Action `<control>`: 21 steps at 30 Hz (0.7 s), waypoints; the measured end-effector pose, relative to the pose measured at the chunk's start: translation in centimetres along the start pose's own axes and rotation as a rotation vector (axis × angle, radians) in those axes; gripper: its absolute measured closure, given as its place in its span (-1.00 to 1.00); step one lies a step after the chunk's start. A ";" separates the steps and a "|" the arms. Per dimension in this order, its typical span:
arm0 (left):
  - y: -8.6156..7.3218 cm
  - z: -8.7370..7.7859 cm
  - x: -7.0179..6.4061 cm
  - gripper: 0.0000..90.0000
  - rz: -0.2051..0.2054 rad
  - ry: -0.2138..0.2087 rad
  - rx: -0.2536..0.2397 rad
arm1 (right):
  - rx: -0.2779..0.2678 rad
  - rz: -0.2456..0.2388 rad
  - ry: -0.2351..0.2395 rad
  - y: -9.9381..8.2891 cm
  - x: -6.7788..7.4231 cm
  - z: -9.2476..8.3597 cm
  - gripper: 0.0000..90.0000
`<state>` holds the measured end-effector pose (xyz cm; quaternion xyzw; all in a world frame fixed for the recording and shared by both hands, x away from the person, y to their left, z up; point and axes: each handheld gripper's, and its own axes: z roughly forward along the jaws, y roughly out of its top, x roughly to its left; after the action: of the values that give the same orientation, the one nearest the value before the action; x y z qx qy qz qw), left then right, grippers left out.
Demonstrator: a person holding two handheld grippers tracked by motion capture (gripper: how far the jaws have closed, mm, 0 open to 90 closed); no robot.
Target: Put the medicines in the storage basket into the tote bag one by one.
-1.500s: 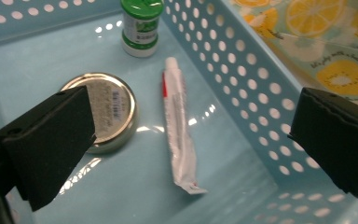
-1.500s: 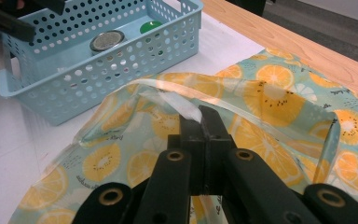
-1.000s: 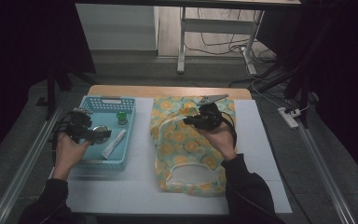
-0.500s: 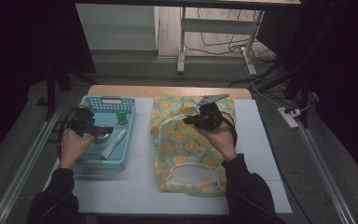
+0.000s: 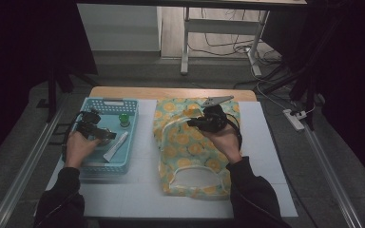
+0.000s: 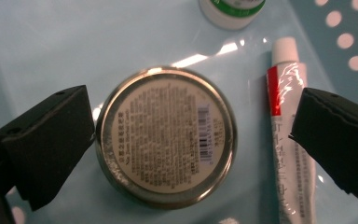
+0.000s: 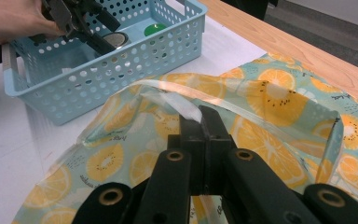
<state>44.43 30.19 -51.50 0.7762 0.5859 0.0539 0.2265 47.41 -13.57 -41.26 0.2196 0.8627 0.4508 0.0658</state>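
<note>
the blue basket (image 5: 129, 107) sits on the white table (image 5: 142, 190), and everything here is easiest to place from it. inside the basket, on its floor, lies a round tin (image 6: 165, 135) with a printed label and barcode facing up. the left gripper (image 6: 191, 140) hangs right over that tin with its jaws spread wide, one black pad just at the tin's rim on one side, the other pad well off on the far side, over a white tube (image 6: 286, 135) with a red band that lies beside the tin. nothing is clamped between the pads. past the tin, toward the basket's far wall, stands a small green-capped bottle (image 5: 123, 118). from above, the left hand (image 5: 78, 147) reaches in over the basket's near left part. just to the right of the basket, touching or nearly touching its side, lies an orange-print bag (image 5: 190, 152), flat on the table with its clear-edged opening toward the basket. the right gripper (image 7: 200, 122) has its jaws pressed together on the bag's edge near that opening, lifting a fold of it a little off the table.
</note>
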 end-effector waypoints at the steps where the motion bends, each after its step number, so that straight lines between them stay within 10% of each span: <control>1: 0.0 0.1 -0.1 -1.00 0.007 0.014 0.016 | -0.002 0.001 0.001 0.0 0.0 0.0 0.99; 21: 0.3 0.5 -0.7 -0.55 -0.007 0.141 0.123 | -0.002 0.004 0.001 -0.1 -0.2 -0.1 0.99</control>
<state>44.63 29.32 -51.69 0.7809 0.6053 0.0714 0.1370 47.53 -13.77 -41.25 0.2211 0.8617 0.4522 0.0645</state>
